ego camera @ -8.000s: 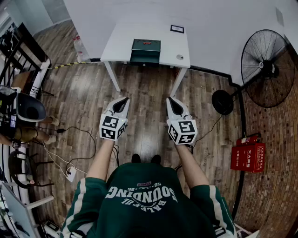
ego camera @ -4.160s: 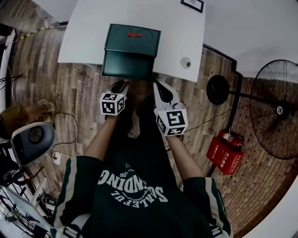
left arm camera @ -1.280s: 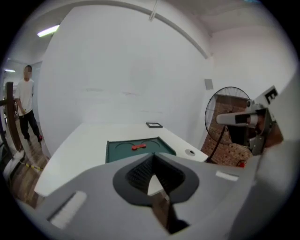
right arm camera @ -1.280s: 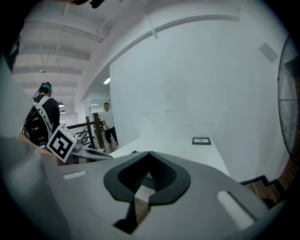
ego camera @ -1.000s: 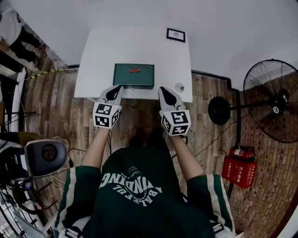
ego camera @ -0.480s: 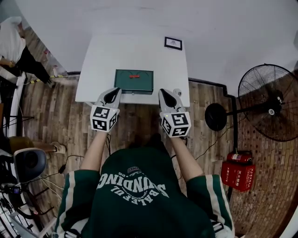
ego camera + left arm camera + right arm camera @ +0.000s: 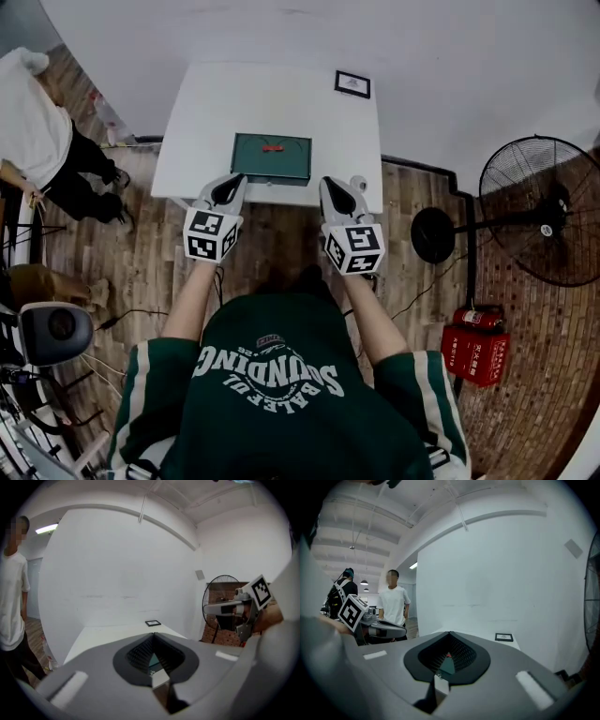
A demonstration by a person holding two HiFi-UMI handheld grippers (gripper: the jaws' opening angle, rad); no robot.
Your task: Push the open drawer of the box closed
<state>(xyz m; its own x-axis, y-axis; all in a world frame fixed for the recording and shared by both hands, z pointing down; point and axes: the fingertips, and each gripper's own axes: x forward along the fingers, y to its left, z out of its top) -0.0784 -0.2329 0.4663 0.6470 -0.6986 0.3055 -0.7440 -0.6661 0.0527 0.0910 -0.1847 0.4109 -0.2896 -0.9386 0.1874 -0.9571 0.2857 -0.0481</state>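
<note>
While the left gripper (image 7: 232, 183) and right gripper (image 7: 331, 186) are pinched shut and empty, the box (image 7: 272, 157) sits on the table (image 7: 216, 103), long side left to right, front facing both grippers.

A white table (image 7: 272, 103) is set with its far edge against a plain white wall (image 7: 441, 56). A small black-framed card (image 7: 352, 83) is seen at the table's far right corner. The floor (image 7: 281, 239) is laid with brown wood planks. It is bounded on the right by a red-brown brick wall (image 7: 553, 375). A black pedestal fan (image 7: 542, 210) is stood before that wall, its round base (image 7: 433, 234) near the table's right edge. A red fire-extinguisher box (image 7: 478, 345) is placed at the foot of the bricks. A person in a white shirt (image 7: 37, 131) is seen at the left. A strip light (image 7: 49, 528) is lit under a white beamed ceiling (image 7: 370, 513).
</note>
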